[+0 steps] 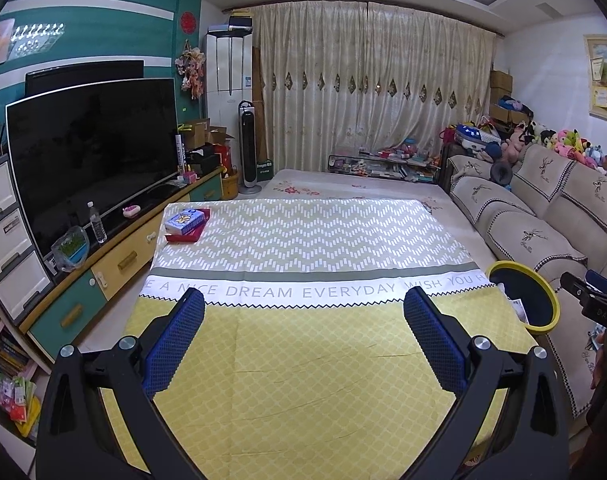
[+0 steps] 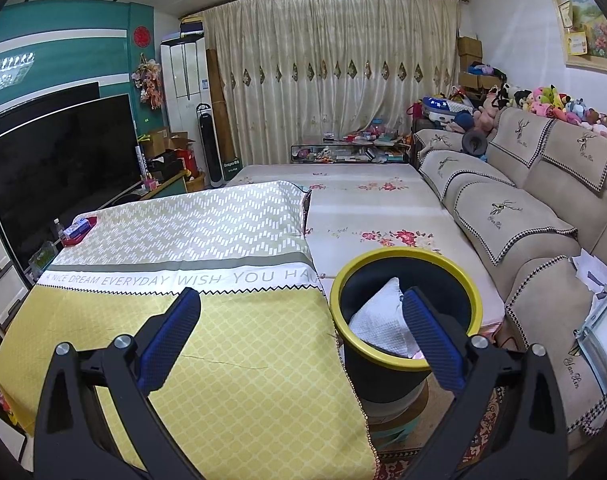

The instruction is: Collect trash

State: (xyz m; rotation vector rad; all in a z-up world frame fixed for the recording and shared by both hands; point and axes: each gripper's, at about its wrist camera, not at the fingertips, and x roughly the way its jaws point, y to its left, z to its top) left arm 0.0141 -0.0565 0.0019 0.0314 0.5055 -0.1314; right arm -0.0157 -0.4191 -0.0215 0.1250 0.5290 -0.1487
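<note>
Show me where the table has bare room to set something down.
The yellow half of the tablecloth, from the printed text band to the near edge, is free. Crowded: the far left corner with the red tray, and the right edge beside the bin.

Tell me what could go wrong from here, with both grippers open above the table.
The bin stands on a small stand off the table's edge; nudging it with the right gripper could tip it. The white tissue rides high inside and might fall out. The left gripper could snag the loose tablecloth.
</note>
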